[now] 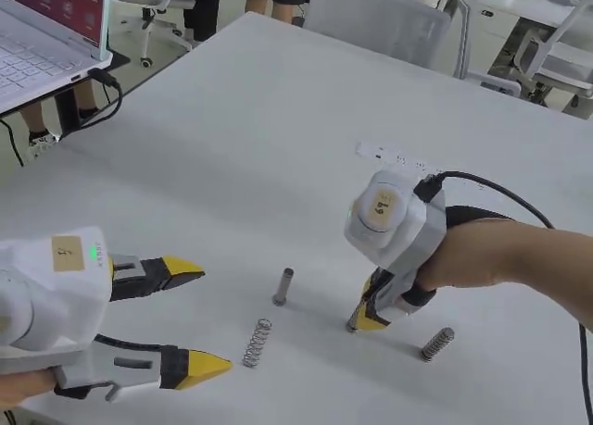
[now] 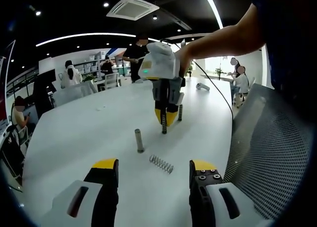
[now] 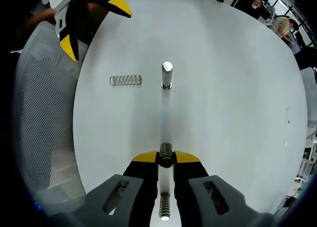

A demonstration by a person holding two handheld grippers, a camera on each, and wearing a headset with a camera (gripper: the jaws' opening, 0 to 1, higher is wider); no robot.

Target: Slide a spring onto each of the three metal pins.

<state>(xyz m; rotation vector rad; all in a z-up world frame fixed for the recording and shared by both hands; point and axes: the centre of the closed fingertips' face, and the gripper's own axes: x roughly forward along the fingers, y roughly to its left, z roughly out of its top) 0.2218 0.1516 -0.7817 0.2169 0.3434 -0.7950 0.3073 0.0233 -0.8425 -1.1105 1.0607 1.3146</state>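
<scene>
Three springs, one free pin and two tools, all sitting toward the near edge of the white counter (image 1: 278, 119).

1. The gripped spring (image 3: 166, 154): your right tool (image 1: 363, 321) is pointing straight down with its tips clamped together on the coils. I cannot tell whether a pin is running through it.
2. The loose spring (image 1: 258, 342): it is lying on its side closest to the near edge, just beside the upright pin (image 1: 283, 286) but apart from it.
3. The right-hand spring (image 1: 437, 343): it is lying flat beyond the right tool, apart from everything.
4. Your left tool (image 1: 206, 318): it is hovering with its tips wide apart, carrying nothing and aiming at the loose spring.

Handling, as a judgement:
- **Springs:** they are looking light, thin-wired and bouncy. They are likely to roll, or to squirt out of a hard pinch. You are best taking each one gently across its middle coils, leaving one end free for the pin.
- **Pin:** it is looking stiff and smooth, and it is standing on a narrow foot, so a sideways nudge is likely to tip it.

Room:
- **Far edge:** bare counter is stretching away toward it.
- **Far left corner:** a laptop (image 1: 37, 36) is sitting well apart from the work.
- **Near edge:** it is running close under your left tool, so a rolling spring is risking a drop there.
</scene>
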